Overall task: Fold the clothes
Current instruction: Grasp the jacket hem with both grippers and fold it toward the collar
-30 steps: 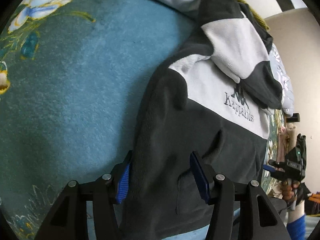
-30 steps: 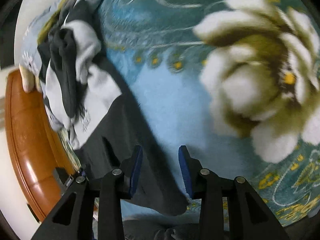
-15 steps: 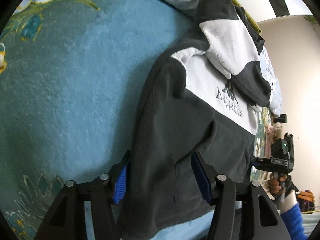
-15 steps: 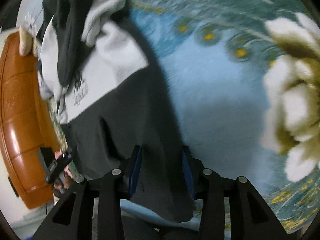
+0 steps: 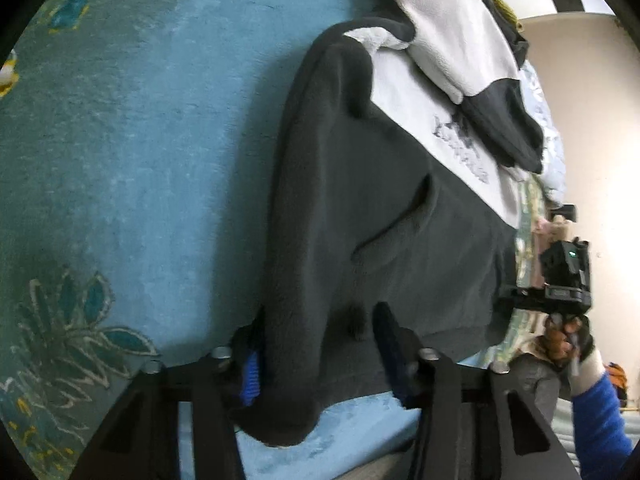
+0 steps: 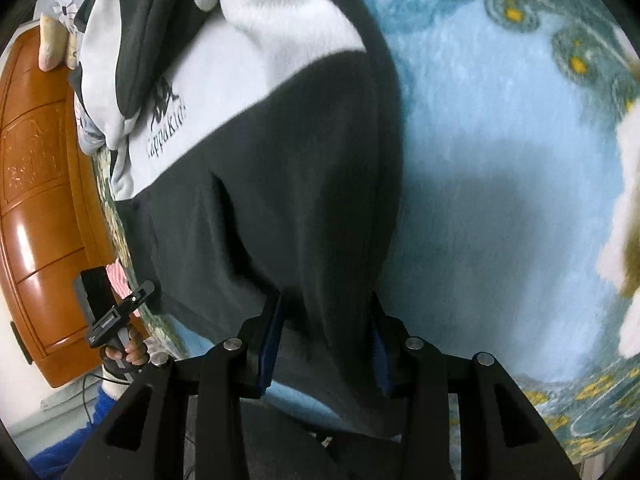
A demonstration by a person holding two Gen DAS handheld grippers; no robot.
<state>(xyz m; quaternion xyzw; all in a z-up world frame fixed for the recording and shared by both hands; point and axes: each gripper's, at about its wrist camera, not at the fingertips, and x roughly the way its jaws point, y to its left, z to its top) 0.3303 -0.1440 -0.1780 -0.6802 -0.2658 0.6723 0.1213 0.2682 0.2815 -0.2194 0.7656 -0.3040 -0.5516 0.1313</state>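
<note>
A dark grey and white fleece hoodie (image 5: 380, 220) lies front up on a blue flowered blanket (image 5: 140, 140), its hood folded down over the chest print. My left gripper (image 5: 316, 356) is at one corner of the bottom hem. Its jaws are closing, the dark fabric bunches and puckers between the pads. In the right wrist view the hoodie (image 6: 280, 180) fills the left half. My right gripper (image 6: 326, 340) straddles the other dark side edge near the hem. Its jaws are closing a little, fabric fills the gap, and no pinch shows.
A brown wooden bed board (image 6: 36, 200) runs along the far side of the hoodie. A pale flowered cloth (image 5: 548, 120) lies beyond the hood, near a beige wall (image 5: 592, 120). A big white flower pattern (image 6: 624, 220) marks the blanket (image 6: 500, 140) on the right.
The left jaws have narrowed onto the hem corner. The right gripper has slid from bare blanket over the hoodie's dark side edge, and both views have closed in on the garment.
</note>
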